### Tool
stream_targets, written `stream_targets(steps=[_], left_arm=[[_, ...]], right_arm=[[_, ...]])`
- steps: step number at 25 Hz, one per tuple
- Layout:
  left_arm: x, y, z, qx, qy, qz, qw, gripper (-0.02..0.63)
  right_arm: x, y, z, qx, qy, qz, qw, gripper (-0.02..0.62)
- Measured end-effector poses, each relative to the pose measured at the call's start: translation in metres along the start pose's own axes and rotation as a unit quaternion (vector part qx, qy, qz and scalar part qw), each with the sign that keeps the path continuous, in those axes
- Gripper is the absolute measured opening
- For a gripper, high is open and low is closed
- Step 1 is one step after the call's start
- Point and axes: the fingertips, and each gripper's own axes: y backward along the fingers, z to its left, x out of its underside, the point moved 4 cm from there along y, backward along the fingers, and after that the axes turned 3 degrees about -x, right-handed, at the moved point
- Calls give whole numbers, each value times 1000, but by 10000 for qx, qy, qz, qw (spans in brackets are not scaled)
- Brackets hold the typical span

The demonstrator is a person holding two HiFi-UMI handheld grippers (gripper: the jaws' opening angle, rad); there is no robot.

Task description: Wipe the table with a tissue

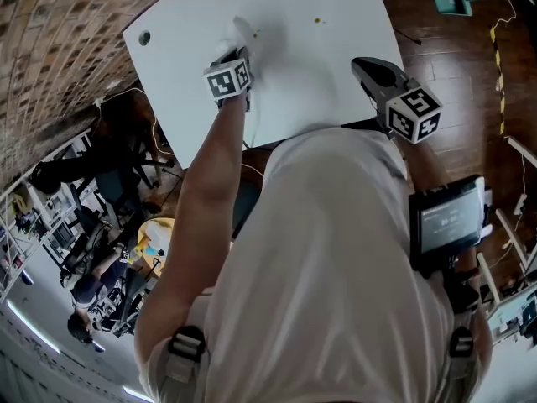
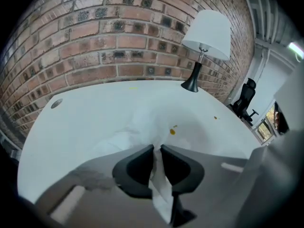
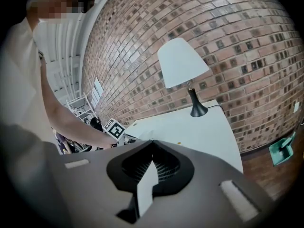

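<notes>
Over on the left of the white table (image 1: 336,57), near its corner, there's a small round hole (image 1: 144,37) in the top. Just right of that comes the left gripper (image 1: 242,55), angled steeply down at the surface, and its jaws are clamped tight on the tissue (image 1: 241,32).

Look at that tissue from the left gripper view. A narrow white strip is pinched between the two dark jaws and runs back toward the camera, while the crumpled bulk (image 2: 140,125) fans out ahead of the tips, flat on the tabletop. Its long axis follows the gripper's own line, and the loose end points away toward the brick wall (image 2: 118,32) and drifts a little left. From the head view it sits on the left half of the table.

Just right of the tissue, almost at its edge, there's an orange spot (image 2: 172,131) on the white top, with a smaller one (image 2: 215,118) farther right. A lamp (image 2: 209,32) with a white shade stands on the table near the wall.

Moving right, the right gripper (image 1: 362,64) is at the table's near right edge, well apart from the tissue, with its jaws closed together. Whether it touches the table I can't tell. A small screen (image 1: 449,221) is strapped to the right forearm, above the wooden floor (image 1: 453,91).
</notes>
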Motion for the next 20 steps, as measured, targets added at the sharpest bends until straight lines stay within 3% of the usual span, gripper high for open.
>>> stream_targets(steps=[10,20], left_arm=[[-22,-16,-20,-160,-522,-110,9984,38],[-49,-38,-52,296,-901,76,9955,35]], right_arm=[[3,19,-17,241,-168,-105,9995,8],[7,29,-25,427,-316,-157,9985,7]])
